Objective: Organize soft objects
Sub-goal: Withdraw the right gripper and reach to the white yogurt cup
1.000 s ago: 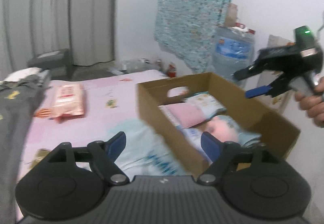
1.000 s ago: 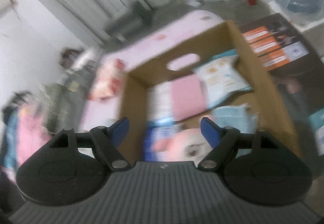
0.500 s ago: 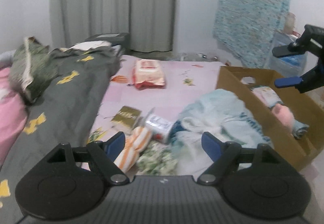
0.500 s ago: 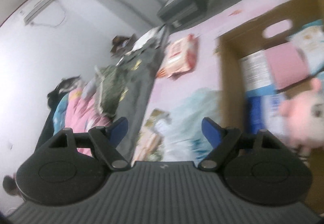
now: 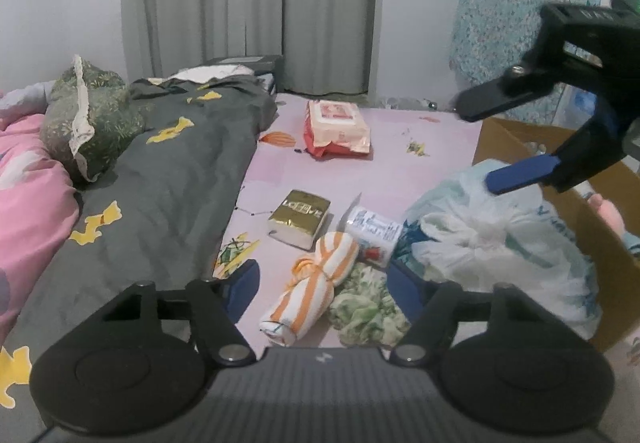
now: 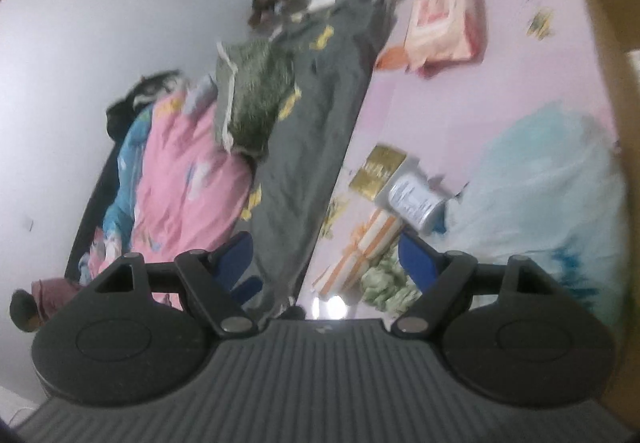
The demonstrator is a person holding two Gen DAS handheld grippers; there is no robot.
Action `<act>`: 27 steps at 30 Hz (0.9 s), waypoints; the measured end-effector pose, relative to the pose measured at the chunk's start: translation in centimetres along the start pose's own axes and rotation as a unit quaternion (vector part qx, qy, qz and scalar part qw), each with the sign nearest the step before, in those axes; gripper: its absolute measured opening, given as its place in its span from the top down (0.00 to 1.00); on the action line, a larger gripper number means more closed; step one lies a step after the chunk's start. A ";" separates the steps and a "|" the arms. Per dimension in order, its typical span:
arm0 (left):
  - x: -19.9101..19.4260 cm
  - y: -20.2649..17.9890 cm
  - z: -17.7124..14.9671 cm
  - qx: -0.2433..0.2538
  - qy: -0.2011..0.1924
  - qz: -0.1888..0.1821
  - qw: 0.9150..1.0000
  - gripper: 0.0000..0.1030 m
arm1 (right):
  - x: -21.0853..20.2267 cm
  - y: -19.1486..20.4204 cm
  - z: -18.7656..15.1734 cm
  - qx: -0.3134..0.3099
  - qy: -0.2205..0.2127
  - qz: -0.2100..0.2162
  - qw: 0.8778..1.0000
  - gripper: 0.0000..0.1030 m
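left gripper (image 5: 322, 285): empty, jaws just narrowing, still apart | target: orange-striped cloth roll (image 5: 314, 283) on pink sheet, straight ahead between the blue pads | axis: runs away, tilted right | right gripper (image 5: 492, 145): open, farther, over plastic bag (image 5: 500, 239)

One orange-striped cloth roll (image 5: 314, 285), straight ahead of the left tool (image 5: 322, 289). One green floral cloth (image 5: 366, 309), just right of the roll. One gold packet (image 5: 300, 215), ahead of the roll. One white can (image 5: 372, 229), right of the packet. One pale plastic bag (image 5: 492, 239), ahead-right of the tool. One red-pink wipes pack (image 5: 338, 127), far ahead. One cardboard box (image 5: 600, 243), far right. One grey blanket (image 5: 160, 171), left. One green pillow (image 5: 84, 119), one pink quilt (image 5: 28, 203), far left. Two tools counted: second, the right tool (image 5: 480, 143), upper right.
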State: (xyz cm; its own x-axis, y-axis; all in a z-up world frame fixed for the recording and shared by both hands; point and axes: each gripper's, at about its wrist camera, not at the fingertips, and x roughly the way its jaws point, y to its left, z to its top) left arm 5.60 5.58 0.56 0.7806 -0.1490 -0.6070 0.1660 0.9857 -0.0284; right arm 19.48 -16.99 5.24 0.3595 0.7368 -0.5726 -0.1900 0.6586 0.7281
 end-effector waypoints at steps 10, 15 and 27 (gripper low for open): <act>4.1 0.3 0.1 0.022 0.040 0.014 0.999 0.49 | 6.9 -0.7 1.6 0.024 0.045 -0.029 0.998 0.23; 6.4 0.1 0.1 0.023 0.060 0.026 0.998 0.59 | 9.8 -0.3 4.6 -0.031 0.066 -0.095 0.993 0.23; 8.6 1.8 0.0 -0.007 0.079 0.051 0.996 0.64 | 18.2 -1.4 7.2 -0.179 0.195 -0.195 0.944 0.24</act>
State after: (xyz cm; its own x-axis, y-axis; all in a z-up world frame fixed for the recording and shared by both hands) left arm 12.68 6.09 -4.71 0.6884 -0.0344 -0.7245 0.0805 0.9963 0.0292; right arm 32.86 -5.61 -3.48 0.1141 0.3822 -0.9170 -0.4340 0.8495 0.3000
